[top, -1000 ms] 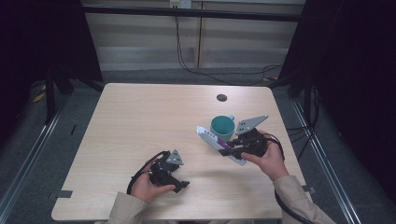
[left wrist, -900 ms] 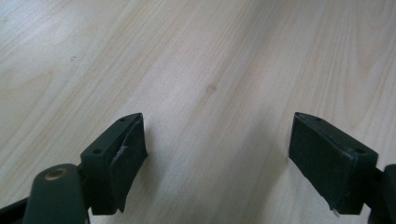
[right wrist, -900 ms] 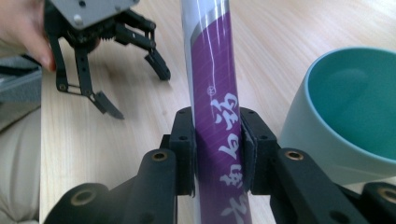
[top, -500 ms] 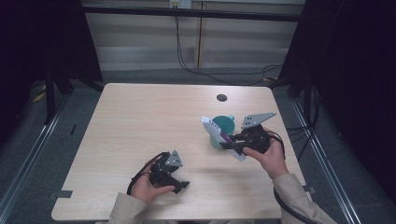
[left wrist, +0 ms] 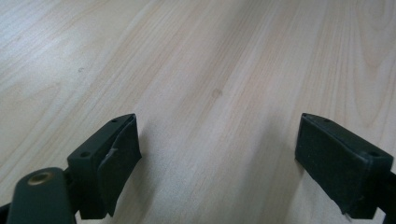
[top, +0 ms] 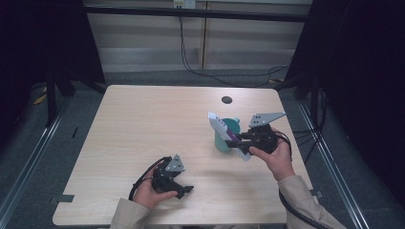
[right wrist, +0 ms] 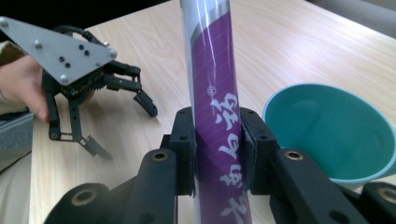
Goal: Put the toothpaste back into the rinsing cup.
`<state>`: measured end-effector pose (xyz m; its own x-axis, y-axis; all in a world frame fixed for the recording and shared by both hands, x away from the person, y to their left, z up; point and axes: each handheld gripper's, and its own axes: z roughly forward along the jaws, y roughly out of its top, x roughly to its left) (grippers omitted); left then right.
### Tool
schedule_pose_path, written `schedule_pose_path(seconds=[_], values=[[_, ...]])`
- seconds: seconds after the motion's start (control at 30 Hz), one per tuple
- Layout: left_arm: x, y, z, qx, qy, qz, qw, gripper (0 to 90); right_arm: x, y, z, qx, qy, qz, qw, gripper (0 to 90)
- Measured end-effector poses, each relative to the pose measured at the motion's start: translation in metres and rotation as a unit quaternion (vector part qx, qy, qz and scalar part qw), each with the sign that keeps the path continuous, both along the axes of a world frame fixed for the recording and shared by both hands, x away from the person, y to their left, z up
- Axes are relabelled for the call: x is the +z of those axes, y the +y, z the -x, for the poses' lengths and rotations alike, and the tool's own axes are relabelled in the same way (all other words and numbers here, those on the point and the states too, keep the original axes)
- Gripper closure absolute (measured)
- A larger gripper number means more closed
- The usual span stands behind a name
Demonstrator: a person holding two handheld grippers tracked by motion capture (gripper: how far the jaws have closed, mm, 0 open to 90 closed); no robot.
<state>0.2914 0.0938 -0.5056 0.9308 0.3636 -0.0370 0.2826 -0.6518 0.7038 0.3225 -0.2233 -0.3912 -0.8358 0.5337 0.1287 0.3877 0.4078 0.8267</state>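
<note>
A white and purple tube [top: 224, 132] with printed lettering is clamped in my right gripper [top: 237, 140], raised and tilted over the table's right half. In the right gripper view the tube [right wrist: 215, 88] stands between the two black jaws, which press on its sides. Just behind it is a teal cup [top: 222, 141], open side up, whose rim [right wrist: 327, 135] lies to the right of the tube. My left gripper [top: 184, 189] rests low near the front edge, jaws wide apart over bare wood [left wrist: 219, 93], and it appears farther off [right wrist: 121, 116] in the right gripper view.
The light wooden table [top: 143, 129] has a small dark round hole [top: 227, 99] near its back right. Cables trail from both grippers. Dark curtains and metal frame legs stand around the table.
My right gripper has moved right and slightly toward the front, carrying the tube, which now tilts more upright in front of the cup. The left gripper has stayed put.
</note>
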Motion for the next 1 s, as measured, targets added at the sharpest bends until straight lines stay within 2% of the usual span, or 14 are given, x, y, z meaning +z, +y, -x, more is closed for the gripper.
schedule_pose_path(seconds=[0.1, 0.17, 0.23, 0.47, 0.63, 0.73, 1.0], values=[[-0.001, 0.001, 0.000, 0.000, -0.002, 0.005, 1.0000, 13.1, 0.002, -0.001, -0.001, -0.006, -0.002, -0.013, 0.9999, 70.0], [-0.001, 0.002, 0.000, -0.002, -0.004, 0.004, 1.0000, 12.5, 0.003, -0.001, -0.001, -0.007, -0.003, -0.014, 0.9999, 70.0], [-0.003, 0.002, 0.001, 0.000, -0.004, 0.015, 0.9999, 11.8, 0.003, -0.001, -0.002, -0.012, -0.006, -0.017, 0.9998, 70.3], [-0.003, 0.002, 0.001, -0.005, -0.006, 0.012, 0.9999, 10.5, 0.004, -0.002, -0.003, -0.025, -0.011, -0.030, 0.9992, 70.9], [-0.003, 0.002, 0.001, -0.006, -0.005, 0.013, 0.9999, 9.8, 0.005, -0.001, -0.005, -0.031, -0.013, -0.030, 0.9990, 71.3], [-0.004, 0.001, 0.001, -0.007, -0.005, 0.014, 0.9999, 8.5, 0.006, -0.003, -0.007, -0.037, -0.015, -0.046, 0.9982, 71.4], [-0.003, 0.001, 0.000, -0.013, -0.005, 0.008, 0.9999, 7.1, 0.009, -0.005, -0.011, -0.050, -0.019, -0.058, 0.9969, 71.5]])
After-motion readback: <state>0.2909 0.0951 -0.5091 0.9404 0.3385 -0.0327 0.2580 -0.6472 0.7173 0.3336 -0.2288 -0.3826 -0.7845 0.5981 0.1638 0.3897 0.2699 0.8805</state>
